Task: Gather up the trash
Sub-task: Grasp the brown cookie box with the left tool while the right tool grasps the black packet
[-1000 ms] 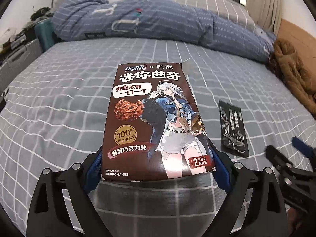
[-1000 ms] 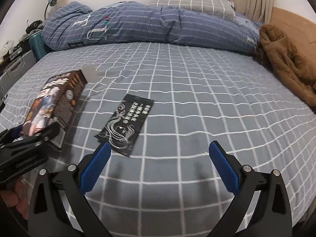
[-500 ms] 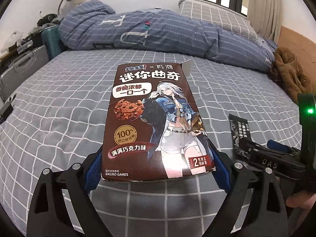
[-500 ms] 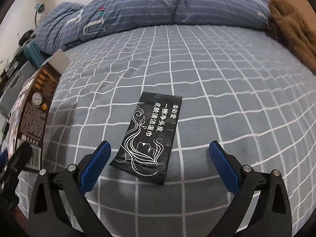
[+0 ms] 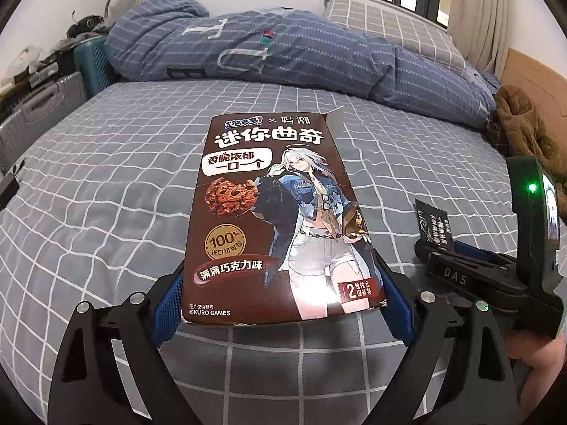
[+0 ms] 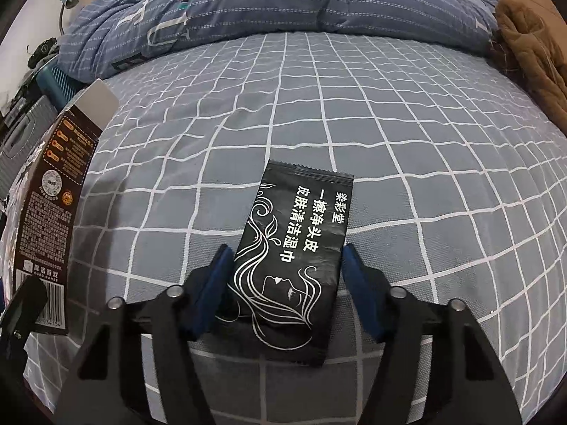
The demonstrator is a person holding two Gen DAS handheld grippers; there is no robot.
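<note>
The left tool (image 5: 280,304) is clamped on the lower end of an opened cookie box (image 5: 280,219), carried above the bed at centre frame, so one piece of trash is already collected. The right tool (image 6: 283,283) has just been closing, its blue pads now at either long edge of a black wet-wipe sachet (image 6: 294,248) that lies flat on the sheet at lower centre — gripped, as far as I can judge, but not yet lifted. No bin shows, so disposal remains. The surface is a grey checked bedsheet (image 6: 425,134), soft and slightly wrinkled. A rolled blue duvet (image 5: 283,53) crosses the top of the frame, a brown garment (image 5: 524,127) sits upper right, and suitcases (image 5: 39,109) stand at the left edge.
</note>
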